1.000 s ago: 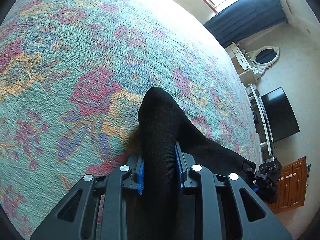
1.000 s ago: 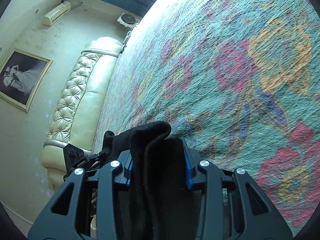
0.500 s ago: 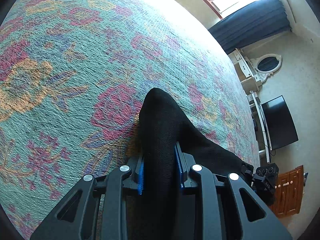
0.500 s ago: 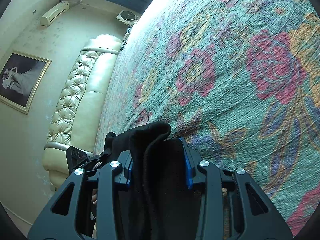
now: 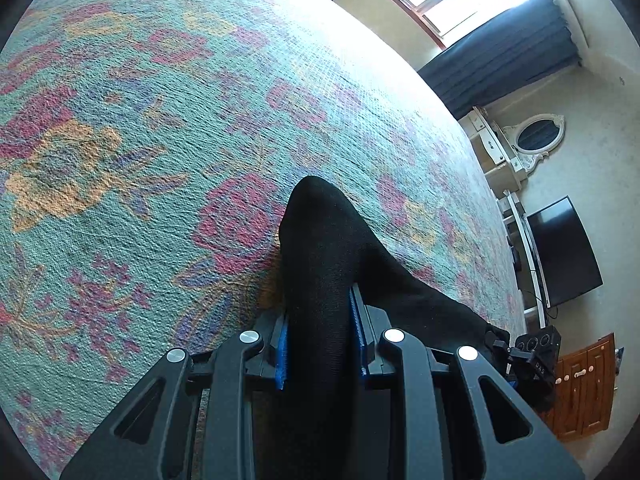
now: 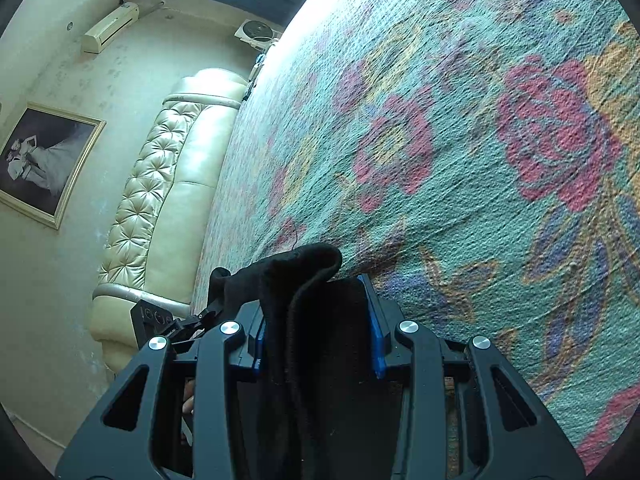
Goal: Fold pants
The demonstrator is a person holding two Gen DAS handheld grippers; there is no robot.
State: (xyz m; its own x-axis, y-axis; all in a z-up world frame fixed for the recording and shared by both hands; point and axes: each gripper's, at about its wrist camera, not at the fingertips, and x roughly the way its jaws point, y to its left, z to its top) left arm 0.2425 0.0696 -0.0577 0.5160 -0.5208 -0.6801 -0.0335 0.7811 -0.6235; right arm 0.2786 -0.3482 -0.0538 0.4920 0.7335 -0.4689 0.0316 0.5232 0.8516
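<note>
The black pants (image 5: 320, 248) are pinched between the blue pads of my left gripper (image 5: 320, 340), which is shut on the fabric. The cloth stretches off to the right toward the other gripper's body (image 5: 536, 364). In the right wrist view my right gripper (image 6: 316, 324) is shut on a bunched, folded edge of the same black pants (image 6: 300, 272). Both grippers hold the cloth just above the floral bedspread (image 5: 160, 140). The rest of the pants lies behind the grippers, out of sight.
The bedspread (image 6: 480, 140) is teal with red and orange flowers and fills most of both views. A cream tufted headboard (image 6: 160, 208) is at the left of the right wrist view. A television (image 5: 564, 252) and a white dresser (image 5: 496, 152) stand beyond the bed.
Both grippers have moved forward over the bedspread, carrying the black pants along. The flower pattern has slid back beneath them. Both grips are unchanged.
</note>
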